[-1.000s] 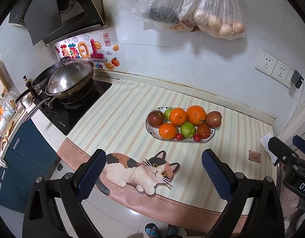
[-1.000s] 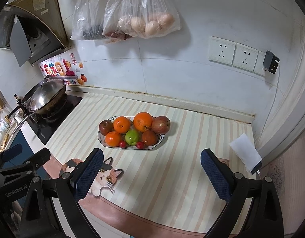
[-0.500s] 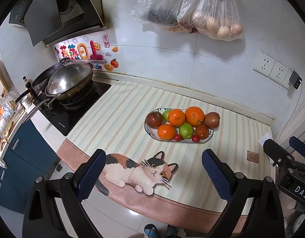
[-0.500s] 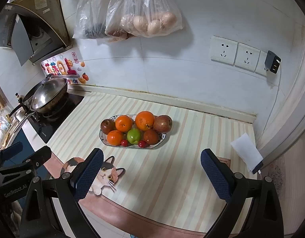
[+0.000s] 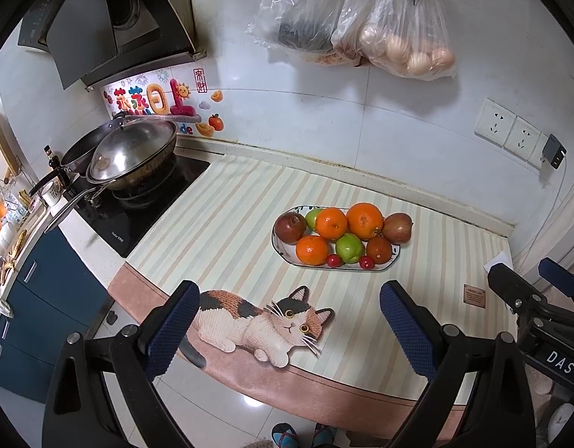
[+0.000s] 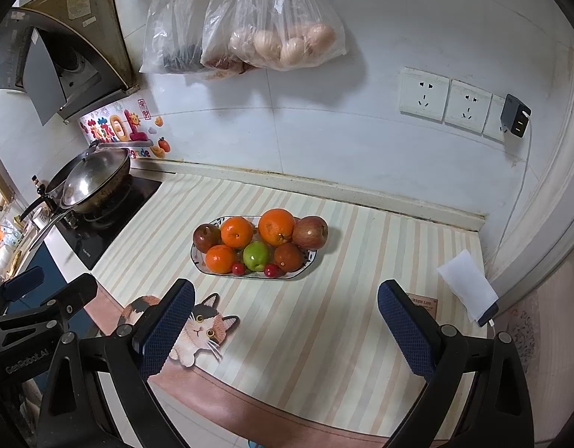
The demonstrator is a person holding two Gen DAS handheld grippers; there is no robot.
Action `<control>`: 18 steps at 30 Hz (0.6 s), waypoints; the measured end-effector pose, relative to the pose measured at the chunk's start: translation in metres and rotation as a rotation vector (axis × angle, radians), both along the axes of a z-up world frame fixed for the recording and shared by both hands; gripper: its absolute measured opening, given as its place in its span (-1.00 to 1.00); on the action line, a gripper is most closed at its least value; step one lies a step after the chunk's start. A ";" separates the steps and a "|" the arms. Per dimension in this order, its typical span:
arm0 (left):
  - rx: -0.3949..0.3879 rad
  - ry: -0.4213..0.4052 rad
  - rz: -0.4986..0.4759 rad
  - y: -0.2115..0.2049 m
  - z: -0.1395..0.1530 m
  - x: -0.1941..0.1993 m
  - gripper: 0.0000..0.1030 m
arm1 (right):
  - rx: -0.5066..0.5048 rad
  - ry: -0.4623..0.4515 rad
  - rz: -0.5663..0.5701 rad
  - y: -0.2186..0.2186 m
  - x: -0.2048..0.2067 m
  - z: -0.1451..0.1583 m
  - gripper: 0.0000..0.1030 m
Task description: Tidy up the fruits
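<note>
Left gripper [image 5: 287, 321] and right gripper [image 6: 285, 321]: jaws spread wide, holding and touching nothing, both poised over the mat's near edge. All fruits lie heaped on the oval plate [image 6: 309, 259] at mid-mat [image 5: 227, 216], apparently gathered there to keep them together. Whether sorting is finished or pending cannot be judged.
</note>
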State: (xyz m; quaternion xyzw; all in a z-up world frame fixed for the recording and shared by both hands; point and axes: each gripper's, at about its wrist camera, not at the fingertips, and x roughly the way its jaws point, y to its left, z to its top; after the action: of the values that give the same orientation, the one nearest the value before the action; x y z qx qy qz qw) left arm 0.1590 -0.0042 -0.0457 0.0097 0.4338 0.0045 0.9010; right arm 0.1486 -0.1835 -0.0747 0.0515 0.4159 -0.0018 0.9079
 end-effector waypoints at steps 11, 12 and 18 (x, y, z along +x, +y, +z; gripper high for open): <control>0.001 -0.005 0.003 -0.001 0.004 -0.002 0.92 | 0.010 0.002 0.016 0.007 -0.002 0.000 0.95; 0.000 -0.005 0.001 -0.001 0.004 -0.002 0.92 | 0.011 0.001 0.016 0.006 -0.001 0.000 0.95; 0.000 -0.007 0.003 -0.001 0.004 -0.005 0.92 | 0.012 0.000 0.019 0.006 -0.001 0.000 0.95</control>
State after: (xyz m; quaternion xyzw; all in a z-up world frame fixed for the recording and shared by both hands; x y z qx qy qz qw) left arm 0.1545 -0.0048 -0.0416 0.0091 0.4305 0.0058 0.9025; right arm 0.1479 -0.1778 -0.0744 0.0528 0.4165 0.0092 0.9076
